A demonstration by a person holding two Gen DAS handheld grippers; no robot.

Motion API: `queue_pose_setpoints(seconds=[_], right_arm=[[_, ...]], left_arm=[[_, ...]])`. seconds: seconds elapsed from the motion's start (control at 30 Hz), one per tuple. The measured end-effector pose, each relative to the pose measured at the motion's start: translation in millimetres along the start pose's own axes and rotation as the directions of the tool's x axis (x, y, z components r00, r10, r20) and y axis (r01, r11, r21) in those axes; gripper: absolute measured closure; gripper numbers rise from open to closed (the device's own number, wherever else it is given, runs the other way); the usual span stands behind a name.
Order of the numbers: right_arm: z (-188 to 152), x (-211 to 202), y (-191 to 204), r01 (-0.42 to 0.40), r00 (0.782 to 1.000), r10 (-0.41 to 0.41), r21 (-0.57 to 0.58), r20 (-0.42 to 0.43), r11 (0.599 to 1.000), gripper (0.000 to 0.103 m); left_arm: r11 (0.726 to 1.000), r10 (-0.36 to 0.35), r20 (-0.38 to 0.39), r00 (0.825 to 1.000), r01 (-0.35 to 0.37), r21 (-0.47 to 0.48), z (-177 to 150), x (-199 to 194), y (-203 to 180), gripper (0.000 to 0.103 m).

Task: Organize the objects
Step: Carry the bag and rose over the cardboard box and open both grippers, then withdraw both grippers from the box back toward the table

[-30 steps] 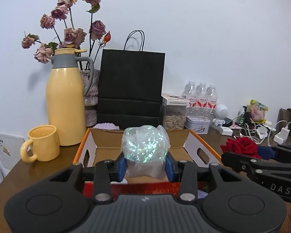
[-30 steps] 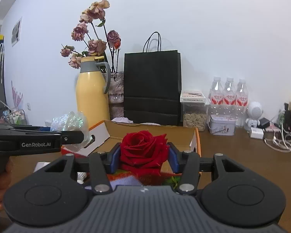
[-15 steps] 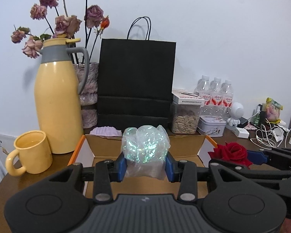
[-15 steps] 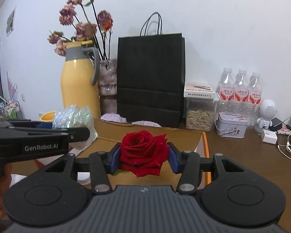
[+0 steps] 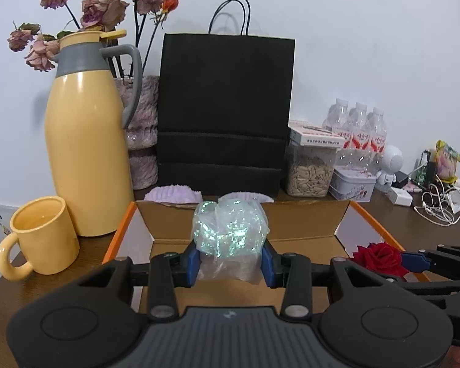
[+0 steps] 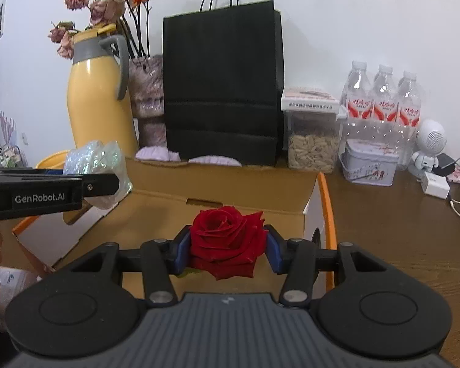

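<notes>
My left gripper [image 5: 230, 263] is shut on a clear plastic bag of iridescent glitter [image 5: 230, 230] and holds it over the open cardboard box [image 5: 306, 224]. My right gripper [image 6: 228, 250] is shut on a red rose head [image 6: 227, 239] and holds it over the same box [image 6: 239, 193], near its right side. The rose also shows in the left wrist view [image 5: 378, 254], and the glitter bag in the right wrist view [image 6: 98, 159], where the left gripper is seen from the side.
A black paper bag [image 5: 227, 110] stands behind the box. A yellow jug [image 5: 86, 141] and yellow mug [image 5: 43, 236] stand to the left. A seed jar [image 5: 309, 168], tin [image 5: 352, 184], water bottles [image 5: 358, 132] and cables [image 5: 438, 205] lie to the right.
Both grippers have moved forward and lower toward the box and the black bag, each keeping its hold. The scene behind looks closer.
</notes>
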State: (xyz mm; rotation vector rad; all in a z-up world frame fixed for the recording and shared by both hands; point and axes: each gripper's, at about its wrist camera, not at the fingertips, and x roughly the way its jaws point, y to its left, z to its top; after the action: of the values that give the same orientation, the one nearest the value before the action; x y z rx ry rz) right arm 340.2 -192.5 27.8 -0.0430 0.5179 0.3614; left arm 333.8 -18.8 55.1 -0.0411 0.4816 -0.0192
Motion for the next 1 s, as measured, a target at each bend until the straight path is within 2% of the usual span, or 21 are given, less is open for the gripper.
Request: queue_pose_setpoints(seconds=[0.03, 0.07, 0.1, 0.13, 0.17, 0.2, 0.23, 0.27, 0.3, 0.6, 1.0], right_arm=[[-1, 1, 1, 0.000, 1.000, 0.000, -0.002, -0.003, 1.000, 0.053], [0, 0, 1, 0.002, 1.000, -0.002, -0.002, -0.005, 1.000, 0.051], [-1, 0, 1, 0.003, 1.000, -0.003, -0.001, -0.010, 1.000, 0.044], [-1, 1, 1, 0.009, 1.000, -0.009, -0.001, -0.016, 1.000, 0.038], [-1, 0, 2, 0.016, 1.000, -0.016, -0.002, -0.018, 1.000, 0.021], [-2, 0, 3, 0.026, 1.000, -0.026, -0.008, -0.014, 1.000, 0.010], [-2, -2, 5, 0.031, 0.999, -0.031, -0.015, -0.012, 0.999, 0.006], [-2, -2, 6, 0.034, 0.999, -0.034, -0.020, -0.010, 0.999, 0.001], [-1, -4, 6, 0.036, 0.999, -0.036, -0.022, -0.004, 0.999, 0.000], [0, -6, 6, 0.034, 0.999, -0.034, -0.017, 0.001, 0.999, 0.000], [3, -18, 8, 0.027, 0.999, -0.027, -0.014, 0.030, 1.000, 0.000]], left_arm=[[1.000, 0.003, -0.003, 1.000, -0.003, -0.002, 0, 1, 0, 0.055], [1.000, 0.007, -0.008, 1.000, -0.007, -0.002, 0, 1, 0, 0.054], [1.000, 0.010, -0.012, 1.000, -0.010, -0.001, 0, 1, 0, 0.049], [1.000, 0.010, -0.018, 1.000, -0.010, -0.003, -1, 2, 0, 0.034], [1.000, 0.009, -0.025, 1.000, -0.010, -0.007, -1, 3, 1, 0.023], [1.000, 0.010, -0.033, 0.999, -0.011, -0.007, -1, 4, 0, 0.003], [1.000, 0.012, -0.032, 0.999, -0.013, -0.005, -1, 4, 0, 0.000], [1.000, 0.018, -0.029, 0.999, -0.018, -0.004, -1, 3, -1, 0.000], [1.000, 0.023, -0.030, 0.999, -0.023, -0.001, -1, 3, -1, 0.000], [0.999, 0.046, -0.047, 0.998, -0.046, -0.010, -1, 6, 0, 0.000], [0.999, 0.034, -0.019, 0.999, -0.034, -0.019, 0, -3, 2, 0.000]])
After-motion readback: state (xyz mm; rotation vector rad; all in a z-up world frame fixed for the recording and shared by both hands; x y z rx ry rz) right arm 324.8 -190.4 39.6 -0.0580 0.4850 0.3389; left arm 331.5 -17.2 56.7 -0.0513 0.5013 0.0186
